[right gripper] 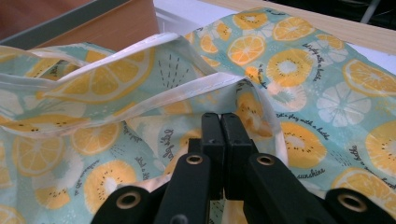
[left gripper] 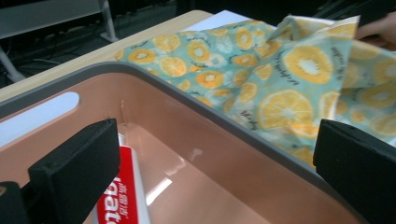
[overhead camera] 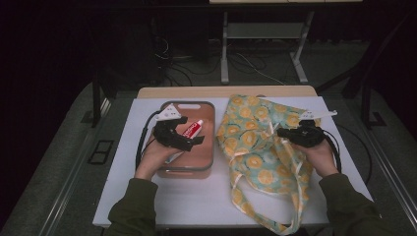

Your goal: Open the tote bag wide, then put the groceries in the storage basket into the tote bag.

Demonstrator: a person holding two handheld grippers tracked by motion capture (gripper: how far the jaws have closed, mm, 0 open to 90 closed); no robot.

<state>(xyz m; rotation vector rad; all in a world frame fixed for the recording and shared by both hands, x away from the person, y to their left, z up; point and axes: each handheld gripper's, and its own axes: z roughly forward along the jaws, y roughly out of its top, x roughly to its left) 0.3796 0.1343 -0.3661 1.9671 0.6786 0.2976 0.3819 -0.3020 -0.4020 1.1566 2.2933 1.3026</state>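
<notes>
White bench (overhead camera: 196,201) carries a tray (overhead camera: 209,162); inside it the toothpaste (overhead camera: 193,129) lies lengthwise just beyond the wide-open left claw (overhead camera: 196,142), while the right claw (overhead camera: 281,132) pinches the bag (overhead camera: 255,157) beside the tray

The fruit-print bag (right gripper: 299,93) carries small script, with "sunshine" legible near a slice. The red toothpaste tube (left gripper: 122,196) shows white letters "gate", partly cut off.
</notes>
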